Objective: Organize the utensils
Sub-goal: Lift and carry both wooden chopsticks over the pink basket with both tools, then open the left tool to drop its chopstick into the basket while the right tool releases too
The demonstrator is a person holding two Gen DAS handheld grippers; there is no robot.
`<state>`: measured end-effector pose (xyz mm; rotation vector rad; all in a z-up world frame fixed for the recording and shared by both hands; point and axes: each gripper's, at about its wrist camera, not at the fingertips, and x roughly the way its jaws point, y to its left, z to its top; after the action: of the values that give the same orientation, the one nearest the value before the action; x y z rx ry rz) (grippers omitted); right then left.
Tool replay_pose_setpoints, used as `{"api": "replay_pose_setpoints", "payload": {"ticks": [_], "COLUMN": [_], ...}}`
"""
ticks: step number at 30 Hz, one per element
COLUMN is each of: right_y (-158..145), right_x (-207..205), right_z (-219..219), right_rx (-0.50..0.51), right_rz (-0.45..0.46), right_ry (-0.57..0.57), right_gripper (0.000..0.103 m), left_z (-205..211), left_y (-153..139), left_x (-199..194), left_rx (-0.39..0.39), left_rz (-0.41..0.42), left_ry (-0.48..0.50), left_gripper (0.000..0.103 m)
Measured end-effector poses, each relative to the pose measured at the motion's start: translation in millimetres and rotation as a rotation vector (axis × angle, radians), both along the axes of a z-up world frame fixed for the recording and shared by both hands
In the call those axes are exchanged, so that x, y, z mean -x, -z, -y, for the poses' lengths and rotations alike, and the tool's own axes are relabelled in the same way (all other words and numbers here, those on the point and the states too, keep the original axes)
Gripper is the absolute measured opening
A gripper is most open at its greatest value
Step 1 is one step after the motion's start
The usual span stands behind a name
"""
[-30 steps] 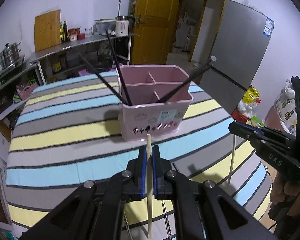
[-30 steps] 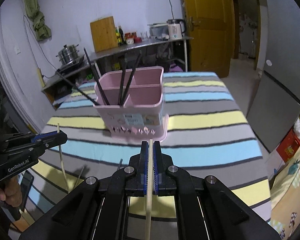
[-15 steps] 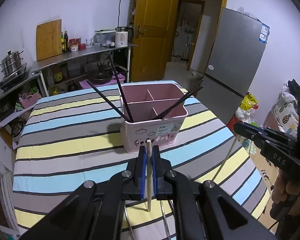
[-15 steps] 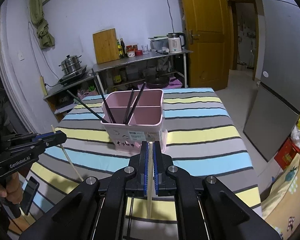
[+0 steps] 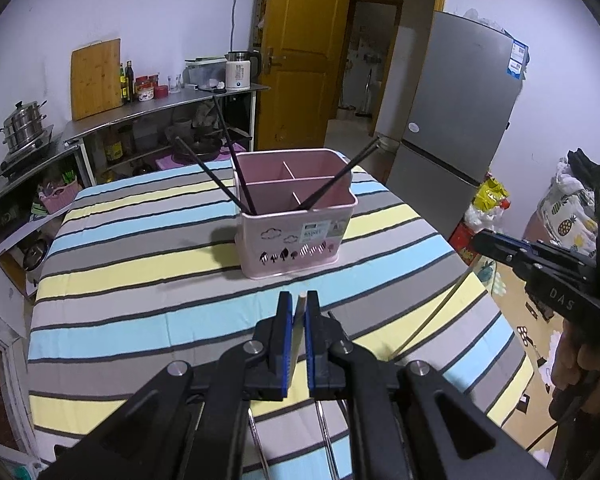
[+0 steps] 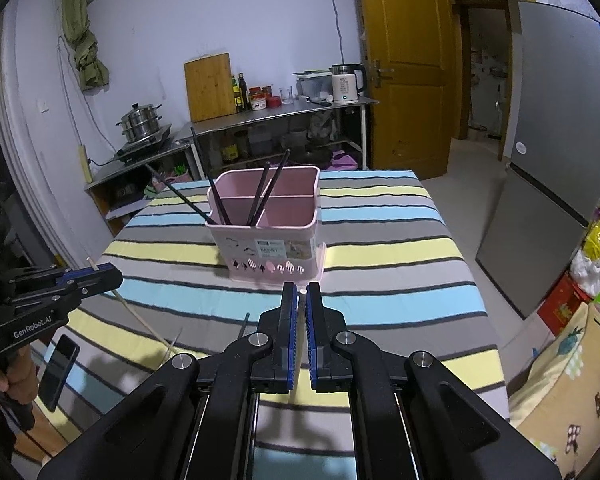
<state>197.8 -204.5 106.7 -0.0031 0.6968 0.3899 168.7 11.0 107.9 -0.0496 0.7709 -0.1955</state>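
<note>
A pink divided utensil holder [image 5: 296, 232] stands mid-table with several black chopsticks [image 5: 220, 184] leaning in it; it also shows in the right wrist view [image 6: 268, 236]. My left gripper [image 5: 296, 312] is shut on a light wooden chopstick [image 5: 300, 308], held above the table in front of the holder. From the right wrist view that chopstick [image 6: 140, 316] slants down from the left gripper [image 6: 100, 276]. My right gripper [image 6: 299, 300] is shut on another wooden chopstick [image 6: 301, 298]; its shaft [image 5: 428, 320] shows in the left wrist view below the right gripper [image 5: 488, 242].
The table wears a striped cloth [image 5: 140, 248]. Metal utensils [image 5: 324, 432] lie at its near edge below the left gripper. A phone [image 6: 58, 372] lies at the near left corner. A fridge [image 5: 452, 128] stands right, a steel counter [image 5: 140, 116] behind.
Both grippers have risen and pulled back from the holder, which now looks smaller. The held wooden chopsticks have tilted from upright to slanted, lifted off the table.
</note>
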Motion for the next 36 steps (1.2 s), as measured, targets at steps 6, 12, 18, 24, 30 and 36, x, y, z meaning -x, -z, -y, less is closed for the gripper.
{"api": "replay_pose_setpoints", "payload": {"ticks": [6,12,18,24,30,36], "right_y": [-1,-9,-27,-43,-53,-67], "right_x": [10,16,15,6,-11,-30], "right_z": [4,4,1,-12,-27,-37], "right_rx": [0.008,-0.005,-0.048,-0.096,-0.139,-0.173], "right_rz": [-0.004,0.028,0.083,0.134,0.15,0.18], "right_ry": [-0.003,-0.005,-0.008,-0.019,-0.024,-0.019], "right_gripper": [0.004,0.004,0.004,0.004,0.004,0.004], "left_z": [0,-4,-12,-15,-24,-35], "left_y": [1,-4,-21,-37,-53,-74], "left_x": [11,11,8,-5,-26,-47], "left_rx": [-0.006,0.015,0.044,0.073,0.109,0.127], "left_rz": [-0.011,-0.003,0.041,0.081,0.102,0.135], "left_ry": [-0.001,-0.018,-0.028,-0.028,-0.039,-0.054], "left_gripper": [0.006,0.006,0.006,0.006,0.006,0.006]}}
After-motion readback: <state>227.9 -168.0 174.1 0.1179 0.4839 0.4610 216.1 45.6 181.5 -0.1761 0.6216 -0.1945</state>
